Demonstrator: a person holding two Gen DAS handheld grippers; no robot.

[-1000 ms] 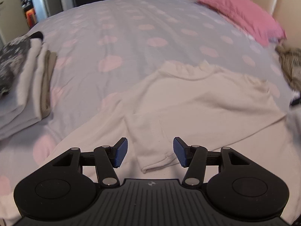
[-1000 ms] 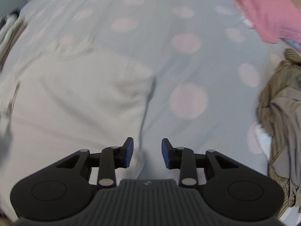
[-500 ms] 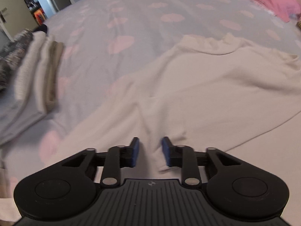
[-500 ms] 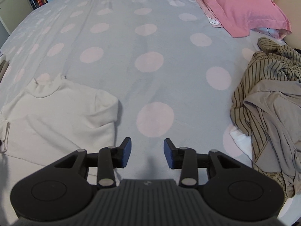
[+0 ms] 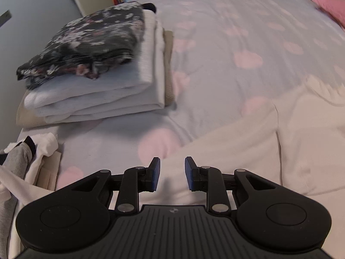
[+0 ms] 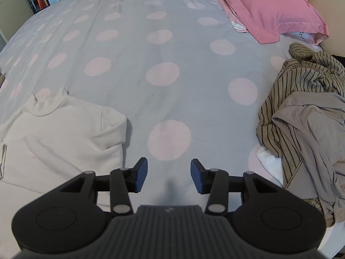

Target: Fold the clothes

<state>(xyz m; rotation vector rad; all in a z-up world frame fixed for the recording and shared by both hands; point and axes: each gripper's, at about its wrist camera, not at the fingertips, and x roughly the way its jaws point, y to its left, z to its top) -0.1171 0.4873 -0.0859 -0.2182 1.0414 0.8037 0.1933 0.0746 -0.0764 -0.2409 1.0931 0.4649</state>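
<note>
A cream long-sleeved top [image 5: 291, 142] lies flat on the bed, its left sleeve running towards the left gripper. My left gripper [image 5: 170, 173] is open and empty, its fingers just above the end of that sleeve. In the right wrist view the same top [image 6: 62, 133] lies at the left with its right sleeve folded in. My right gripper [image 6: 169, 178] is open and empty over bare bedspread, to the right of the top.
A stack of folded clothes [image 5: 97, 73] with a dark floral piece on top sits at the left. More folded garments [image 5: 25, 164] lie at the near left edge. An unfolded striped and grey pile [image 6: 306, 125] lies at the right. A pink pillow [image 6: 269, 6] is at the back.
The left gripper swung left off the top's body to the sleeve end, narrowing then partly reopening. The right gripper pulled back off the top and opened wider.
</note>
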